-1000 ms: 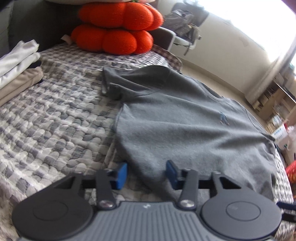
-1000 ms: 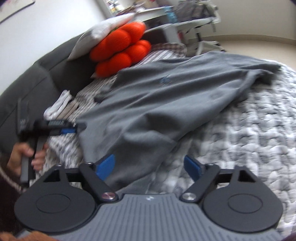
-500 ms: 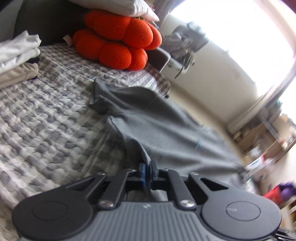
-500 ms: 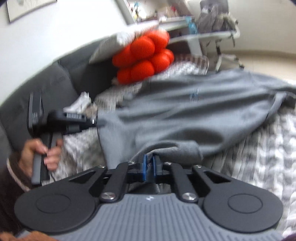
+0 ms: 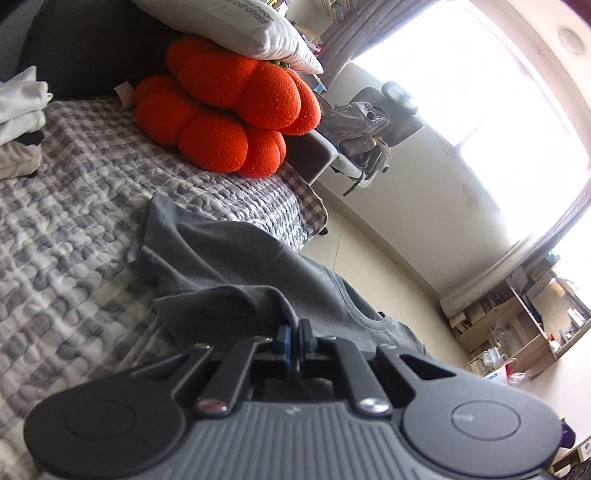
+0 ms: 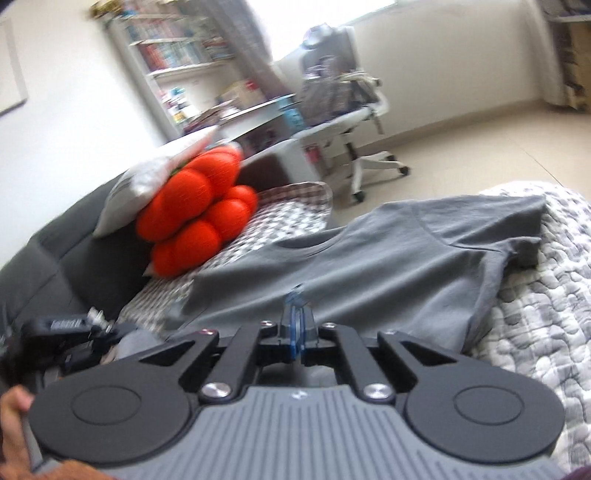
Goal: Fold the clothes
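both claws are clamped on cloth right now: the left gripper [image 5: 294,341] has its blue pads pressed together on a raised ridge of the grey t-shirt [image 5: 236,258], and the right gripper [image 6: 295,334] pinches the same shirt's near edge, fabric bunched just ahead of its tips. two corners of the hem held at once looks like the set-up for carrying the bottom up over the chest, so the fold would land straight. ahead of the claws the shirt lies spread on the quilted bed cover [image 5: 74,229], neckline furthest from the tips, one sleeve splayed off to the right of the right claw. beyond it sit the orange cushions [image 5: 229,110] under a white pillow [image 5: 236,26], well clear of the fold path. a stack of folded clothes [image 5: 20,114] waits far left of the left claw.
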The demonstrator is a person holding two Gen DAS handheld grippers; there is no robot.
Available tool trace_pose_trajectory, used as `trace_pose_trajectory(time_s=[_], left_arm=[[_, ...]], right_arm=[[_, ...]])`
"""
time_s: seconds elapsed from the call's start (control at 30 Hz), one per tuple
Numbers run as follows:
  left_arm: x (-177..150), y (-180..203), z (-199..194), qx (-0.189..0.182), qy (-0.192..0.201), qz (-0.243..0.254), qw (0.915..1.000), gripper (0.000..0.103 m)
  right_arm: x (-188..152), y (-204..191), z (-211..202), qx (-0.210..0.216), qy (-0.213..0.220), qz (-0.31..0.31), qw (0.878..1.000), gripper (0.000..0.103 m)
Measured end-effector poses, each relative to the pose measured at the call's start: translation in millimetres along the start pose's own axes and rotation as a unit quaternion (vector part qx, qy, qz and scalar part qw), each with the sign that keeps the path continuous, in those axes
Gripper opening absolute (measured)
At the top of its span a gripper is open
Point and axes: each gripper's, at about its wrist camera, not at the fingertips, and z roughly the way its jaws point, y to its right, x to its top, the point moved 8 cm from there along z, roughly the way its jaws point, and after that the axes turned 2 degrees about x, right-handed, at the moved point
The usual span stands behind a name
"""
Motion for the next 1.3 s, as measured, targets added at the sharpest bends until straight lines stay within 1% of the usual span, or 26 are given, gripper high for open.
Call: trace_pose_trajectory(time_s=[0.07, 0.2, 0.27, 0.3, 0.33, 0.37, 0.47, 0.57, 0.63, 0.67, 0.7, 0.77, 0.87, 0.9, 0.93, 1.0, 1.03, 1.13, 1.23, 1.3], left_arm=[[0.6, 0.0, 9.0, 0.003, 0.001, 0.007, 1.0, 0.004], [-0.8, -4.9, 27.7, 0.011, 0.0, 0.001, 0.9999, 0.004], [-2.6, -5.0, 37.1, 0.014, 0.0, -0.001, 0.9999, 0.004], [-3.7, -4.1, 41.6, 0.014, 0.0, -0.003, 0.9999, 0.004], [-4.8, -3.1, 46.2, 0.015, -0.001, -0.005, 0.9999, 0.004], [-6.7, -1.0, 50.7, 0.013, -0.004, -0.008, 0.9999, 0.004], [-13.4, 9.8, 59.7, 0.003, -0.012, -0.001, 0.9999, 0.004], [-19.3, 19.4, 63.5, 0.007, -0.014, 0.02, 0.9997, 0.004], [-21.8, 21.2, 63.1, 0.009, -0.019, 0.035, 0.9992, 0.004], [-22.2, 20.9, 61.4, 0.011, -0.019, 0.043, 0.9988, 0.004], [-22.5, 20.6, 59.5, 0.013, -0.019, 0.052, 0.9984, 0.004], [-23.5, 19.4, 53.4, 0.017, -0.02, 0.069, 0.9972, 0.004], [-25.1, 18.1, 41.5, 0.023, -0.027, 0.096, 0.9948, 0.008], [-26.4, 16.9, 37.2, 0.029, -0.031, 0.106, 0.9935, 0.011], [-29.0, 15.8, 33.3, 0.034, -0.041, 0.116, 0.9918, 0.019], [-35.6, 11.1, 26.5, 0.04, -0.063, 0.129, 0.9888, 0.03], [-39.0, 8.5, 23.5, 0.042, -0.075, 0.132, 0.9875, 0.032], [-46.1, 1.7, 19.9, 0.029, -0.113, 0.124, 0.9854, 0.031], [-52.8, -2.0, 19.0, 0.01, -0.139, 0.11, 0.9842, 0.031], [-59.1, -2.2, 22.4, -0.012, -0.165, 0.097, 0.9813, 0.03]], right_arm=[[3.7, 16.1, 5.7, -0.005, -0.003, 0.027, 1.0, 0.003], [1.3, 27.9, 14.3, -0.012, -0.02, 0.047, 0.999, 0.003], [-0.1, 27.1, 14.5, -0.004, -0.026, 0.05, 0.998, 0.004], [-0.8, 26.8, 14.6, -0.001, -0.028, 0.051, 0.998, 0.008], [-1.6, 26.7, 13.8, 0.002, -0.03, 0.052, 0.998, 0.01], [-2.5, 26.6, 13.0, 0.005, -0.031, 0.053, 0.998, 0.014], [-6.3, 23.7, 5.8, 0.02, -0.045, 0.05, 0.998, 0.014], [-13.0, 13.9, -2.9, 0.043, -0.06, 0.028, 0.997, 0.015], [-19.8, 3.4, -8.2, 0.051, -0.074, 0.002, 0.996, 0.032], [-23.3, -3.4, -11.2, 0.053, -0.079, -0.016, 0.995, 0.05], [-26.9, -10.3, -14.1, 0.056, -0.083, -0.034, 0.994, 0.053], [-33.9, -24.8, -19.5, 0.074, -0.089, -0.064, 0.991, 0.053], [-46.9, -45.5, -26.5, 0.114, -0.105, -0.093, 0.983, 0.053], [-52.5, -53.1, -27.0, 0.128, -0.114, -0.107, 0.979, 0.053], [-58.2, -60.7, -27.6, 0.142, -0.124, -0.121, 0.975, 0.053], [-70.5, -74.8, -27.4, 0.162, -0.143, -0.149, 0.965, 0.053], [-77.1, -81.5, -26.6, 0.17, -0.152, -0.163, 0.96, 0.053], [-96.6, -100.7, -24.5, 0.19, -0.18, -0.204, 0.944, 0.053], [-114.2, -109.8, -17.9, 0.191, -0.204, -0.227, 0.933, 0.054], [-126.1, -113.6, -13.1, 0.184, -0.217, -0.243, 0.927, 0.058]])
